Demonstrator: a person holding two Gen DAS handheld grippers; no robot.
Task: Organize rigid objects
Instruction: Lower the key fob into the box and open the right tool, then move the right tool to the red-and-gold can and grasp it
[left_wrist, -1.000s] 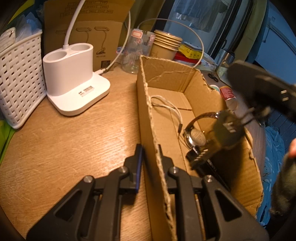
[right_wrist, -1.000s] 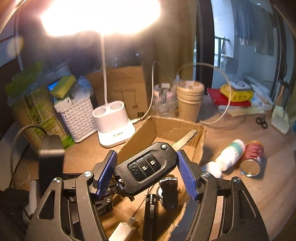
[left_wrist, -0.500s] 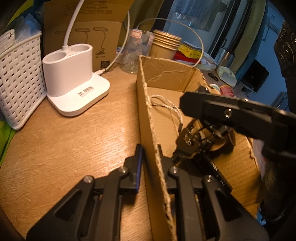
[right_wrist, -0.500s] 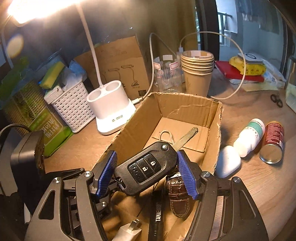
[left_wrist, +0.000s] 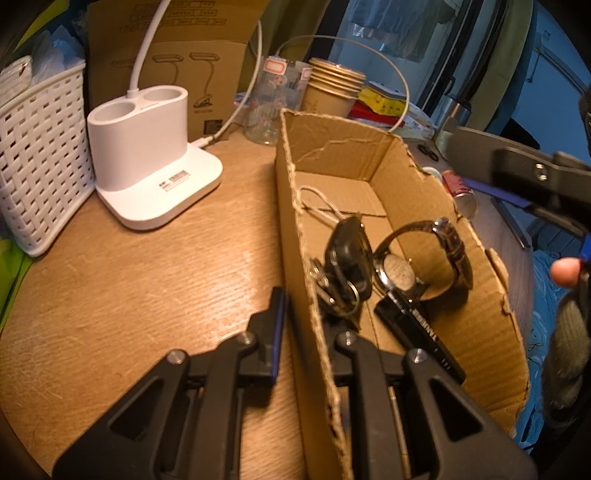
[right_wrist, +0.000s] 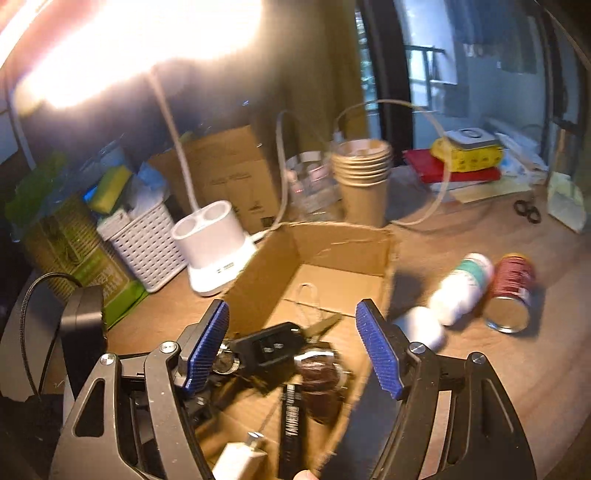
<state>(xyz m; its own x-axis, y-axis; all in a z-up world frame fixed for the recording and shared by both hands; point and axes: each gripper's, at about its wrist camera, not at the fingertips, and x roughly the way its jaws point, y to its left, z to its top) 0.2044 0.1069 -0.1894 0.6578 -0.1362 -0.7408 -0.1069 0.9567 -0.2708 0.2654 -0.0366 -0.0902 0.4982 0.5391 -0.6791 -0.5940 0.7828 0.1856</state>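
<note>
An open cardboard box (left_wrist: 461, 206) stands on the wooden table. My left gripper (left_wrist: 303, 314) is shut on the box's near wall, one finger outside and one inside. Inside lie a black car key with its ring (left_wrist: 349, 258), a wristwatch with a brown strap (left_wrist: 424, 254) and a black flashlight (left_wrist: 421, 332). In the right wrist view my right gripper (right_wrist: 291, 343) is open and empty above the box (right_wrist: 325, 254), with the car key (right_wrist: 271, 345) lying below it beside the watch (right_wrist: 319, 376), the flashlight (right_wrist: 291, 410) and a white charger plug (right_wrist: 240, 454).
A white lamp base (left_wrist: 147, 147) and white woven basket (left_wrist: 37, 155) stand left of the box. Paper cups (right_wrist: 364, 181) and a glass jar (left_wrist: 275, 99) stand behind it. A white bottle (right_wrist: 461, 288), a red can (right_wrist: 511, 291) and a white case (right_wrist: 421, 325) lie right of it.
My right gripper opened and let go of the car key, which now lies in the box. The right gripper has drawn back up and away. The left gripper has not moved.
</note>
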